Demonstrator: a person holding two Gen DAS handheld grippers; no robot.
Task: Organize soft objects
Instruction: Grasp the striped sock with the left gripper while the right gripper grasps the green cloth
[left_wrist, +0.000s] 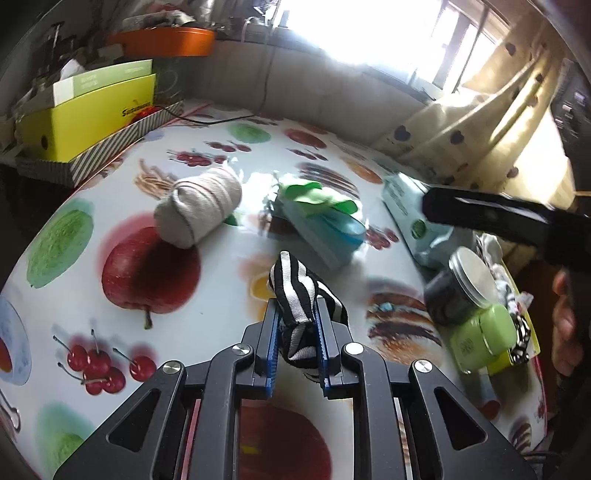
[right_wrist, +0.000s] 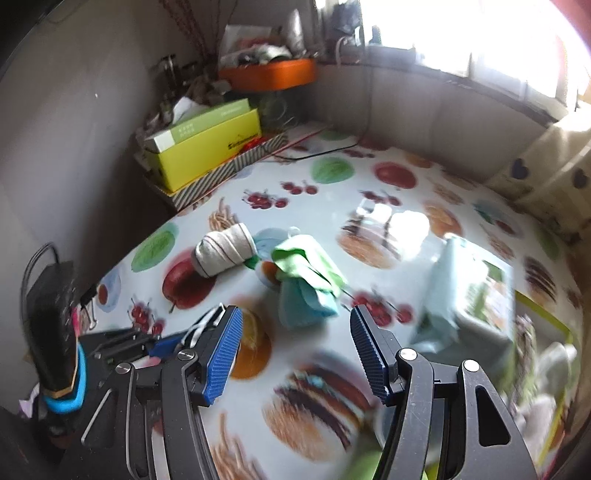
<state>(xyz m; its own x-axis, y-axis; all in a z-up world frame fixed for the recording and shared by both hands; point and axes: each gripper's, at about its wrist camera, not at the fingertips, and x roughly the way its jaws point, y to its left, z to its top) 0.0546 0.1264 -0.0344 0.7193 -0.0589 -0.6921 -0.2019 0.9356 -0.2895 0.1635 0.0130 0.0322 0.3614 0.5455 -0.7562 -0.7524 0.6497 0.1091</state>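
My left gripper (left_wrist: 297, 306) is shut on a black-and-white striped sock (left_wrist: 295, 291), held just above the fruit-print table (left_wrist: 221, 280). Beyond it lie a rolled beige sock (left_wrist: 199, 210) and a green-and-blue sock bundle (left_wrist: 317, 218). In the right wrist view my right gripper (right_wrist: 295, 325) stands open with nothing between its blue pads (right_wrist: 225, 343). It hovers over the table in front of the green-and-blue bundle (right_wrist: 306, 280), with the beige roll (right_wrist: 225, 249) further left. The left gripper (right_wrist: 173, 343) with the striped sock (right_wrist: 205, 325) shows at lower left there.
A yellow box (left_wrist: 88, 118) in a striped tray sits at the back left. On the right stand a tissue pack (left_wrist: 410, 214), a dark jar with a metal lid (left_wrist: 461, 288), a green container (left_wrist: 484, 336) and a yellow-rimmed tray holding socks (left_wrist: 517, 325).
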